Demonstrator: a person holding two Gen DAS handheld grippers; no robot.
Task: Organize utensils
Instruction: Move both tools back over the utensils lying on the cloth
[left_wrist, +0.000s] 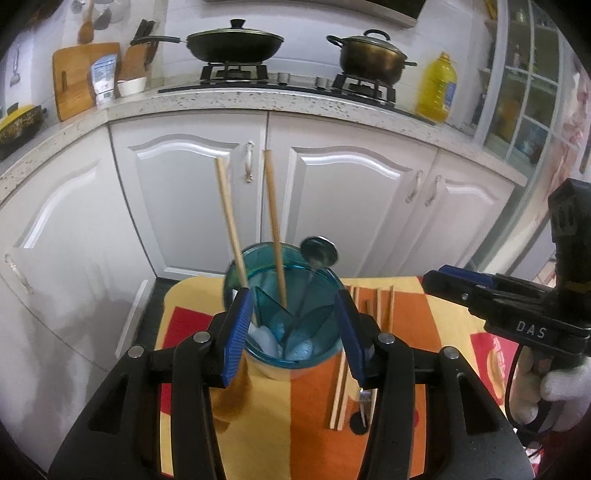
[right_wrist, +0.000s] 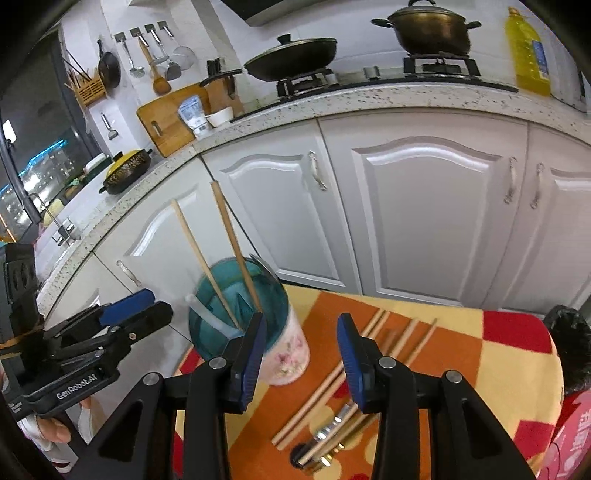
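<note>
Left wrist view: the left tongs (left_wrist: 295, 325) stand fairly wide with nothing pressed between their blue pads, framing a teal cup (left_wrist: 284, 314) that sits just ahead of them on a small table with a red, orange and yellow checked cloth (left_wrist: 417, 321). Two wooden chopsticks (left_wrist: 273, 225) and a metal spoon (left_wrist: 319, 252) already stand upright in the cup. Right wrist view: the right tongs (right_wrist: 302, 350) are part open and hold nothing; the cup is just to their left, and the left tongs (right_wrist: 144, 306) are further left again, beyond the cup. Loose chopsticks (right_wrist: 325, 384) lie flat on the cloth directly ahead of and under the right tongs, partly between their pads, with their long axes running away from the camera and slanting to the right. A few metal utensils (right_wrist: 332, 432) lie beside them, too blurred to name. Judging by this layout, the right tongs are nearer the loose chopsticks and better placed to pick one up across its length.
</note>
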